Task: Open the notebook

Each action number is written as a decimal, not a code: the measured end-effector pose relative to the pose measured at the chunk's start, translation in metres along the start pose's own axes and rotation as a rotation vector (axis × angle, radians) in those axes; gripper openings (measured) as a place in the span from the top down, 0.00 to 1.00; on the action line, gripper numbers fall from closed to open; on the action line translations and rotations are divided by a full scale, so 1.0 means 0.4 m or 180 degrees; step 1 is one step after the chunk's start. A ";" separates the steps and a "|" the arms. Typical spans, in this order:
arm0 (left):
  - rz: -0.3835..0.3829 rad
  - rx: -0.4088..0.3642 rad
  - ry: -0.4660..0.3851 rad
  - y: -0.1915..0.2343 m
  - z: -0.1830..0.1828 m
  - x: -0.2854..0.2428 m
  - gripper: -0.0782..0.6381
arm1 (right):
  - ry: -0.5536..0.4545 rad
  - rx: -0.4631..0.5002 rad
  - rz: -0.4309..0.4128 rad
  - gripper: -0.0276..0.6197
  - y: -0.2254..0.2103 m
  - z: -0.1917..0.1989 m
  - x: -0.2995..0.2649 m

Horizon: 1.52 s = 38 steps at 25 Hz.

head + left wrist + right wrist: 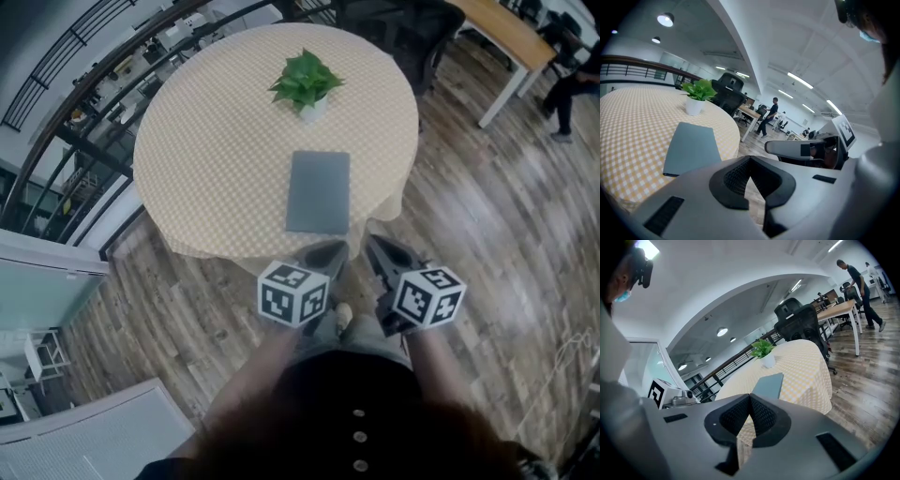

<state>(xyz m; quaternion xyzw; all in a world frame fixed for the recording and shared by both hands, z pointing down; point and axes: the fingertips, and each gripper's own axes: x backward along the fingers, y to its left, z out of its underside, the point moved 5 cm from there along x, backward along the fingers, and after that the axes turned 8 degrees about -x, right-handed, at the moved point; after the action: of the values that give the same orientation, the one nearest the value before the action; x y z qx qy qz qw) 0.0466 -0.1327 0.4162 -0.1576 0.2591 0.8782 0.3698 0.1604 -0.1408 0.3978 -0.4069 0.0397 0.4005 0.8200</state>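
Note:
A closed grey notebook lies flat on the round table with the yellow checked cloth; it also shows as a grey slab in the left gripper view and a smaller one in the right gripper view. My left gripper hovers just off the table's near edge, short of the notebook, jaws shut and empty. My right gripper hangs beside it to the right, also shut with nothing held. Neither touches the notebook.
A small potted green plant stands on the table beyond the notebook. Wooden floor surrounds the table. Black office chairs and a wooden desk stand behind; a railing runs at left. A person walks far off.

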 end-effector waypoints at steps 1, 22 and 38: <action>0.0025 0.0029 0.0019 0.004 0.000 -0.003 0.88 | 0.0017 -0.0001 0.0000 0.94 0.002 -0.001 -0.006; 0.0073 -0.0239 0.0358 0.070 0.020 -0.039 0.88 | 0.0078 -0.0093 0.0177 0.94 -0.012 0.031 -0.068; -0.0324 -0.0986 0.0643 0.126 0.027 -0.141 0.87 | 0.0029 -0.0361 0.0303 0.94 -0.081 0.037 -0.119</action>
<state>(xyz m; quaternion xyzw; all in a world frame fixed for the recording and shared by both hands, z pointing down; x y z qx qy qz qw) 0.0470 -0.1885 0.4686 -0.3128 0.1482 0.8676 0.3571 0.1466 -0.1718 0.4469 -0.4521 0.0399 0.4388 0.7756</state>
